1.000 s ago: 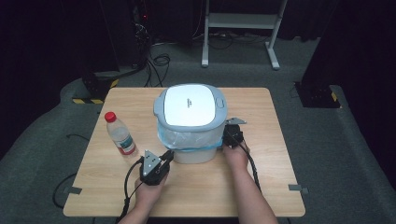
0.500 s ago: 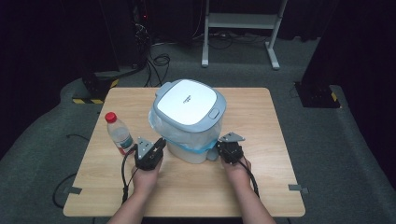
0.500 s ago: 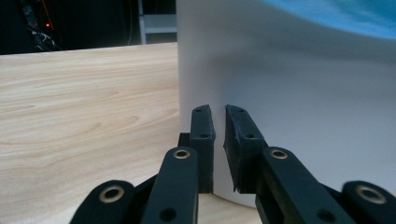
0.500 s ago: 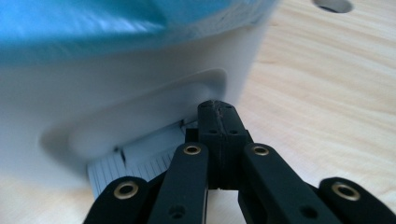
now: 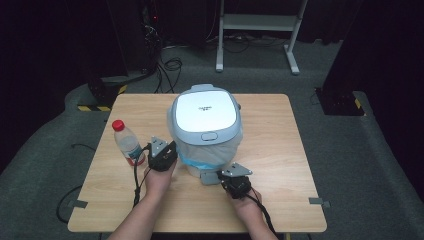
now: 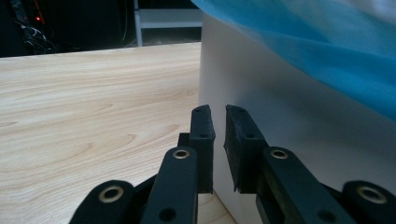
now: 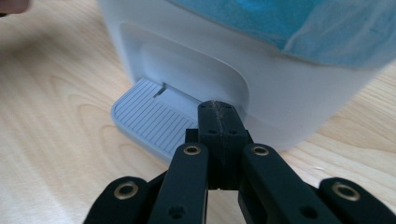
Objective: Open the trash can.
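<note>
A: Moved back from the bin's (image 5: 205, 131) sides toward the near edge of the surface (image 5: 280, 150); right tool (image 5: 235, 179) now low in front of the pedal (image 7: 149, 122), left tool (image 5: 162, 156) at the bin's left flank. Bin itself swung round, lid (image 5: 206, 111) latch now facing the near side.

B: State of each tool?

A: Right: jaws pressed together, empty, tips just above the ribbed pedal. Left: nearly closed, a thin gap, nothing between, tips just beside the white wall.

B: Handling?

A: Probably light, hollow plastic, stiff but smooth, so likely to skid on wood if pushed from one side. Blue liner (image 6: 322, 42) soft, loose, no place to grip. Better to press down on the pedal with closed tips, steadying the opposite flank. Bottle (image 5: 127, 142) near the left tool, worth avoiding.
</note>
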Demonstrator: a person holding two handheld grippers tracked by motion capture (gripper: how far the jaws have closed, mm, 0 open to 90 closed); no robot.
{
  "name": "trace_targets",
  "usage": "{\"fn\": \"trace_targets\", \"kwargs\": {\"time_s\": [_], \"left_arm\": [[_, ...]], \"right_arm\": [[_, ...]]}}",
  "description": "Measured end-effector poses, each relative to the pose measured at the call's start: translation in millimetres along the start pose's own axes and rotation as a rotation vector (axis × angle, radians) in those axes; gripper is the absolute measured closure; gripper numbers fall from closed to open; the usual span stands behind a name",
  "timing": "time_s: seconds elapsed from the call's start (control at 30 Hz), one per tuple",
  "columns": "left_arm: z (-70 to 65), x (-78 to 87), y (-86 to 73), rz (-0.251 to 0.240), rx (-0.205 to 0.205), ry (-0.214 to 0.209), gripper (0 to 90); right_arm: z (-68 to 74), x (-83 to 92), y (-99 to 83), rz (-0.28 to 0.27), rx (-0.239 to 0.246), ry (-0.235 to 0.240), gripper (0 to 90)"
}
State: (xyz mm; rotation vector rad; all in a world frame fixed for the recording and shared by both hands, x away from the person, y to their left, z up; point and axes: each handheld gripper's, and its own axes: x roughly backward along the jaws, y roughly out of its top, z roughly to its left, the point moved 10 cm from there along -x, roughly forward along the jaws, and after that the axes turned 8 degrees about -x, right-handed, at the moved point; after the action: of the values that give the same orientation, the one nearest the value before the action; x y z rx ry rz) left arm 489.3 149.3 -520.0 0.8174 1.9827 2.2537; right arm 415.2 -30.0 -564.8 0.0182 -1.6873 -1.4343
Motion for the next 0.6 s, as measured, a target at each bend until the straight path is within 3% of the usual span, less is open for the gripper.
{"fn": "trace_targets", "kwargs": {"time_s": [0.13,0.17,0.27,0.3,0.37,0.4,0.47,0.53,0.6], "left_arm": [[-0.2,0.8,-0.6,0.006,0.003,-0.007,79.8],[-2.7,5.3,-1.3,0.006,0.005,-0.007,79.4],[-5.8,11.2,-2.1,-0.002,0.001,-0.004,79.4],[-6.7,13.5,-2.8,-0.002,0.007,-0.005,79.3],[-6.9,15.8,-4.9,-0.001,0.001,-0.004,79.3],[-7.4,16.3,-7.2,0.004,0.000,-0.004,79.2],[-8.5,16.2,-9.4,0.008,0.001,-0.004,79.0],[-9.3,16.0,-10.5,0.014,0.000,-0.004,78.3],[-9.6,16.2,-10.4,0.014,0.001,-0.003,77.4]], "right_arm": [[3.8,2.2,0.5,-0.003,0.009,0.006,90.0],[-0.8,10.0,3.7,-0.044,0.010,-0.043,89.9],[-5.4,17.1,4.9,-0.057,0.013,-0.078,89.8],[-13.7,25.7,7.5,-0.074,0.008,-0.119,89.8],[-19.2,29.5,9.0,-0.083,-0.012,-0.137,89.8],[-34.3,34.4,13.0,-0.097,-0.048,-0.192,89.6],[-49.1,35.4,18.9,-0.112,-0.084,-0.238,88.7],[-63.1,32.4,26.4,-0.122,-0.121,-0.258,85.6],[-68.4,29.9,30.5,-0.122,-0.121,-0.269,84.4]]}}
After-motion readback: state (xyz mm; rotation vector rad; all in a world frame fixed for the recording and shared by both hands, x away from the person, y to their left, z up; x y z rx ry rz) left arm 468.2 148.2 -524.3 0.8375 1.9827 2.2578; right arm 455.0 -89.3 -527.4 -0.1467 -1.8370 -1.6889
